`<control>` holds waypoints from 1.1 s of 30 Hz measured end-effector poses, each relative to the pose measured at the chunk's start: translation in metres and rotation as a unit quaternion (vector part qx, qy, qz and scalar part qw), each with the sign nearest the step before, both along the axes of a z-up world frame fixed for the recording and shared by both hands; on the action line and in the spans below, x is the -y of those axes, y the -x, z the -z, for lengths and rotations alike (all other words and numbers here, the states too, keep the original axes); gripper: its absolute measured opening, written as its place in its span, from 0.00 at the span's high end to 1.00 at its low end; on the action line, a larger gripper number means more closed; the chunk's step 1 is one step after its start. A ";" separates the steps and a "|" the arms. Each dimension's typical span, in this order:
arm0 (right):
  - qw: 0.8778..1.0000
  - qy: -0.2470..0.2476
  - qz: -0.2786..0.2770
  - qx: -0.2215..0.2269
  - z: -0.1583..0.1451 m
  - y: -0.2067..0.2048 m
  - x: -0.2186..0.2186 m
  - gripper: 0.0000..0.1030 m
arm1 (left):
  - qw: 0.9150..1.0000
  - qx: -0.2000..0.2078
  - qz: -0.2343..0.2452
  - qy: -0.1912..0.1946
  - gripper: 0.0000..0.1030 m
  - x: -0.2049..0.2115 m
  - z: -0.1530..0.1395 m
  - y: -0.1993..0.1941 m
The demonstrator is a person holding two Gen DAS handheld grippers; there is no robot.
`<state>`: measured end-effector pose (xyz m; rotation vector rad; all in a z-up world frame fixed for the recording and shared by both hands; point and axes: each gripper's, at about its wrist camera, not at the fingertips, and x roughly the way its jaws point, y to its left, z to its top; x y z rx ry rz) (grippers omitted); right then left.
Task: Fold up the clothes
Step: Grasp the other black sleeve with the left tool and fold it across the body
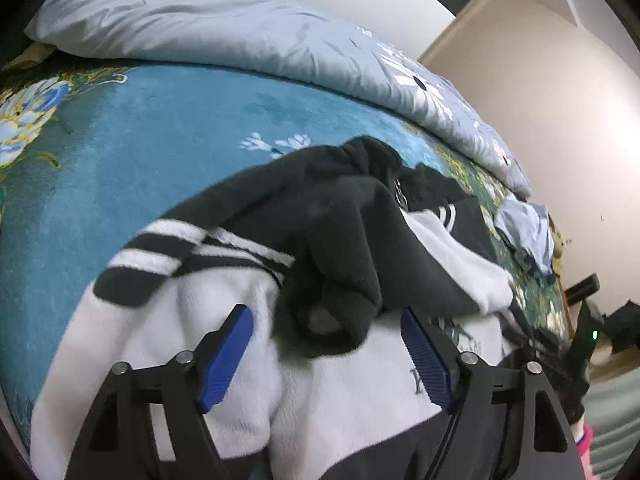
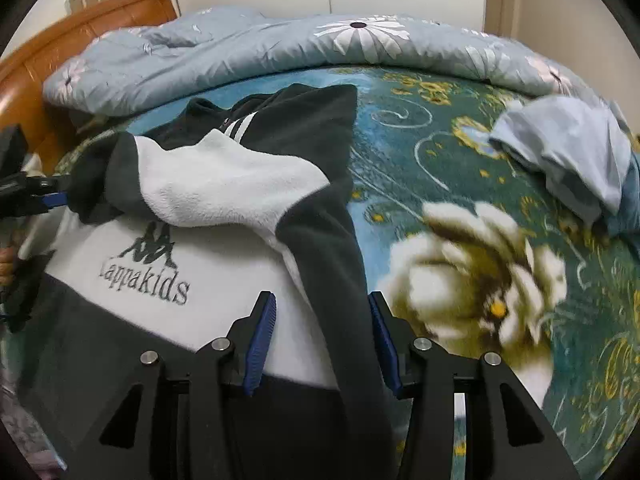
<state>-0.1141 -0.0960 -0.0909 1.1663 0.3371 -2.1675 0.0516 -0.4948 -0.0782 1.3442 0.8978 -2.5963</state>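
A black and white fleece sweatshirt (image 1: 344, 384) lies on the bed with both sleeves folded in across its white chest. My left gripper (image 1: 324, 316) stands open just over the chest. The black cuff (image 1: 332, 320) of one sleeve lies between its blue pads (image 1: 228, 356), which do not touch it. In the right wrist view the sweatshirt (image 2: 132, 272) shows a "Kappakids" logo. My right gripper (image 2: 320, 298) hangs open over the garment's right side. The black sleeve (image 2: 332, 264) runs between its pads (image 2: 262, 336) without being pressed. The left gripper's blue pad (image 2: 54, 199) shows at the far left.
The bed is covered by a blue and green floral blanket (image 1: 140, 140) (image 2: 440, 140). A grey-blue flowered duvet (image 1: 200, 28) (image 2: 240, 48) is bunched along the far side. A crumpled light blue garment (image 1: 524, 232) (image 2: 568, 148) lies to the right. An orange headboard (image 2: 80, 32) stands at the far left.
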 end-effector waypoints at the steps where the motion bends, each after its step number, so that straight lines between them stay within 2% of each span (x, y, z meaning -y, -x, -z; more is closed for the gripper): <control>1: 1.000 -0.005 0.008 -0.006 0.000 0.002 0.003 0.53 | 1.000 0.004 0.003 0.007 0.22 -0.003 0.001 0.000; 7: 0.997 -0.015 0.075 -0.020 0.002 0.014 -0.004 0.53 | 0.999 0.005 -0.006 0.048 0.24 -0.011 0.004 0.008; 8: 0.996 -0.010 0.082 -0.019 0.001 0.016 -0.007 0.53 | 0.999 0.003 -0.010 0.054 0.28 -0.009 0.003 0.009; 9: 0.996 -0.004 0.090 -0.019 0.000 0.017 -0.011 0.53 | 0.998 0.001 -0.015 0.059 0.36 -0.008 0.001 0.010; 11: 0.994 0.009 0.105 -0.020 -0.003 0.019 -0.017 0.53 | 0.997 -0.003 -0.023 0.068 0.75 -0.004 -0.001 0.012; 12: 0.993 0.016 0.112 -0.019 -0.005 0.021 -0.021 0.53 | 0.998 -0.008 -0.023 0.062 0.77 -0.001 -0.003 0.013; 14: 0.992 0.027 0.123 -0.014 -0.006 0.023 -0.026 0.53 | 0.999 -0.018 -0.021 0.036 0.78 0.005 -0.009 0.014; 17: 0.989 0.036 0.144 -0.015 -0.008 0.024 -0.034 0.53 | 0.998 -0.050 -0.023 -0.034 0.79 0.021 -0.020 0.011; 19: 0.987 0.040 0.157 -0.011 -0.006 0.027 -0.041 0.53 | 0.997 -0.051 -0.029 -0.058 0.78 0.031 -0.021 0.009; 20: 0.986 0.045 0.162 -0.002 -0.004 0.029 -0.045 0.53 | 0.997 -0.043 -0.033 -0.057 0.78 0.035 -0.020 0.009; 23: 0.984 0.056 0.169 0.022 0.004 0.032 -0.053 0.53 | 0.999 0.027 -0.033 -0.017 0.78 0.033 0.001 0.016; 26: 0.985 0.047 0.166 0.015 0.004 0.031 -0.051 0.53 | 0.998 0.036 -0.043 -0.030 0.75 0.036 0.020 0.016; 29: 0.986 0.031 0.163 0.010 0.004 0.029 -0.047 0.53 | 0.997 0.035 -0.049 -0.041 0.75 0.038 0.021 0.015; 31: 0.989 0.026 0.143 0.012 0.000 0.027 -0.046 0.53 | 0.998 0.036 -0.043 -0.030 0.74 0.033 0.014 0.013; 33: 0.991 0.022 0.132 -0.001 -0.009 0.019 -0.045 0.53 | 0.999 0.034 -0.034 -0.007 0.69 0.025 0.003 0.009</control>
